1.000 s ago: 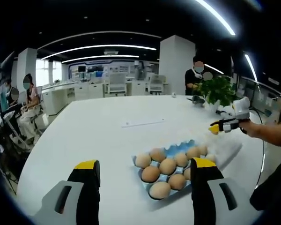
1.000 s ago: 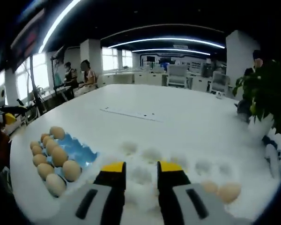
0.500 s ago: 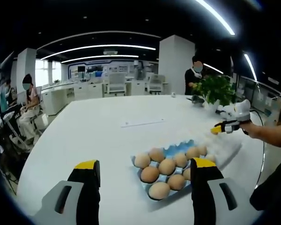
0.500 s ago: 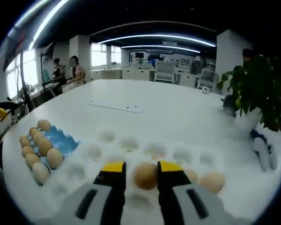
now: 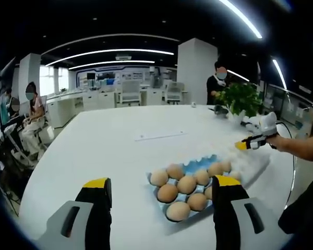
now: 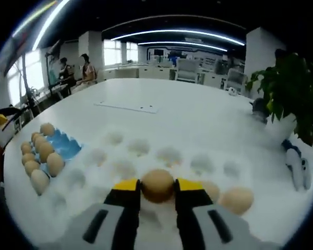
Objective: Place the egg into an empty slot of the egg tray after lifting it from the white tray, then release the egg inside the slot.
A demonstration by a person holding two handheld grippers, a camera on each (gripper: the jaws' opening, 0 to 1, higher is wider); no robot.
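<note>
Office surroundings with ceiling light strips, desks and seated people are seen behind a large white round table [image 5: 109, 151] in both views. On the table, in the left gripper view, a blue egg tray [image 5: 202, 164] is shown, its near slots filled with brown eggs while a bare blue patch remains at its far end. Just beyond it, the white tray [image 5: 250, 162] is laid. The left gripper [image 5: 161, 190] is held above the table with its yellow-tipped jaws wide apart and nothing between them. Farther off, above the white tray, the right gripper [image 5: 246, 144] is seen in a person's hand, with a potted plant [image 5: 242, 100] behind it.

In the right gripper view, the white tray [image 6: 141, 156] is spread across the foreground, its round hollows mostly bare. The right gripper [image 6: 157, 187] is shown with its yellow-tipped jaws closed against the two sides of a brown egg [image 6: 157, 185], held over the near part of the white tray. Two further eggs [image 6: 236, 200] are seen in hollows to the right of it. The blue egg tray [image 6: 62, 148] is placed beside the white tray's left edge, with a row of eggs along its near side and open blue slots behind them. A potted plant [image 6: 292, 104] stands at the right edge of the table.
</note>
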